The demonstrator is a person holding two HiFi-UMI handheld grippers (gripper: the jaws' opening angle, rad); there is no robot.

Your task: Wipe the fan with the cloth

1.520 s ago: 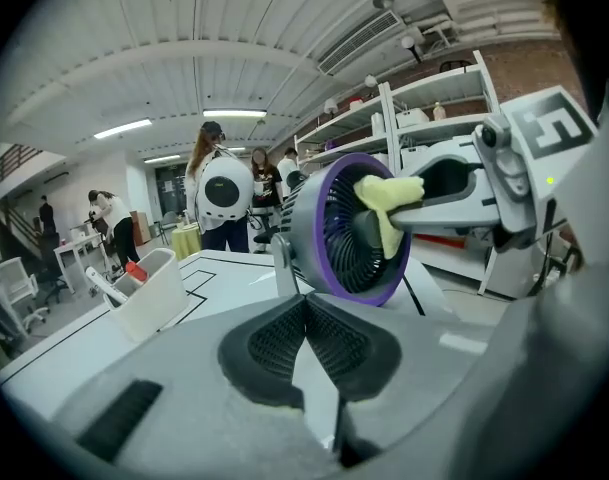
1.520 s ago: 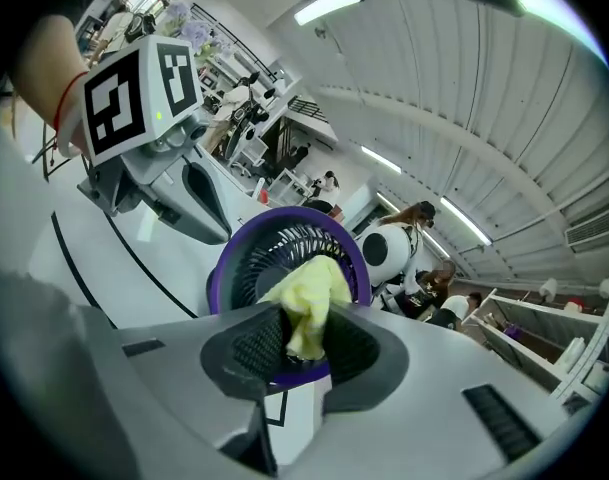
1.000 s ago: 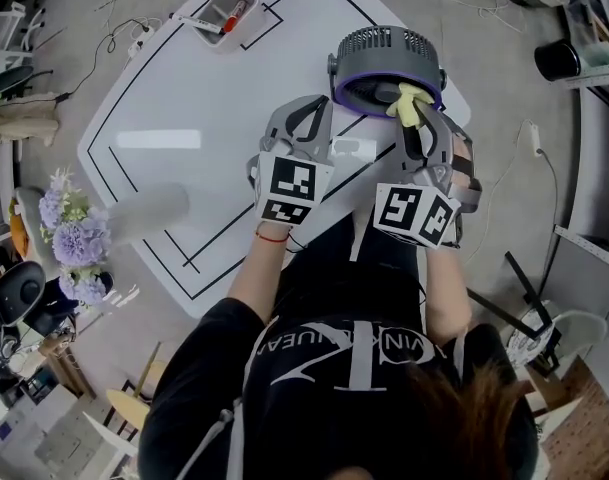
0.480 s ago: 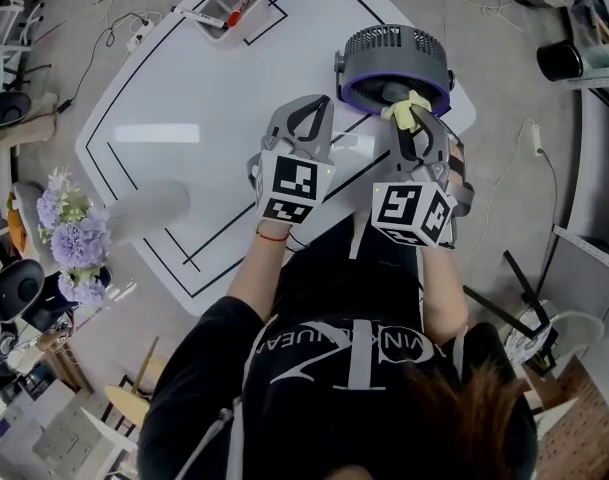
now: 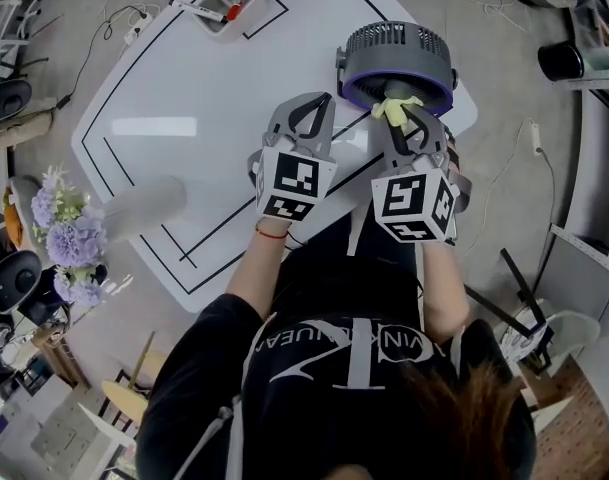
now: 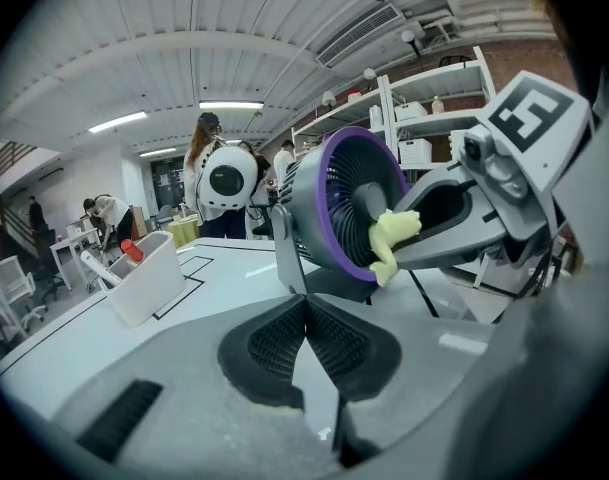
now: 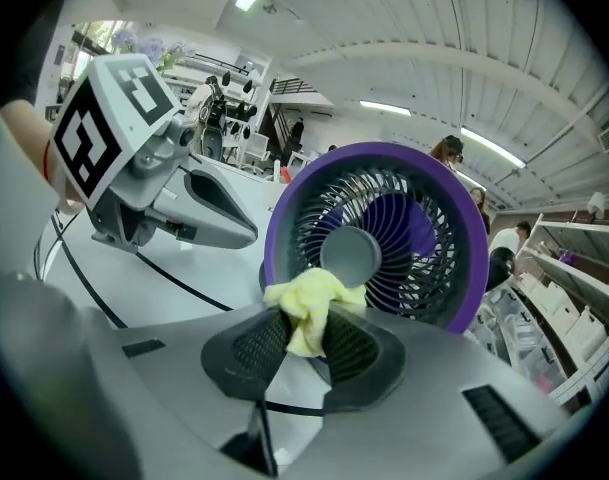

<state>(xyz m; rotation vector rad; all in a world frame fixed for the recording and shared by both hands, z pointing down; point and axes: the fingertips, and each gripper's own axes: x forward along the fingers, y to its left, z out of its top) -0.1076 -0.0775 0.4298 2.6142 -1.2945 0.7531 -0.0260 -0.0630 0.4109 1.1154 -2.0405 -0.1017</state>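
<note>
Tub (image 5: 227, 0): white plastic, rectangular, open top, at far-left corner of tabletop (image 5: 184, 88), inside a black tape outline. Contents: one red-capped marker (image 5: 238, 9).

Fan (image 5: 397, 63): far-right corner, upright on its base. Axis approx level, tipped up a bit, front facing the near edge, i.e. at the R gripper (image 7: 304, 333). Round grey plastic housing, purple-ringed front, slatted wire-type grille (image 7: 424, 238), smooth grey hub (image 7: 350, 256).

Cloth (image 7: 306, 308): small, yellow, soft, crumpled into a wad. R jaws clamped on it, wad sticks out past the tips and sits on the front grille just below the hub.

L gripper (image 6: 306, 313): jaws together, nothing between, ribbed black pads. Over tabletop just left of fan, not touching it.
</note>
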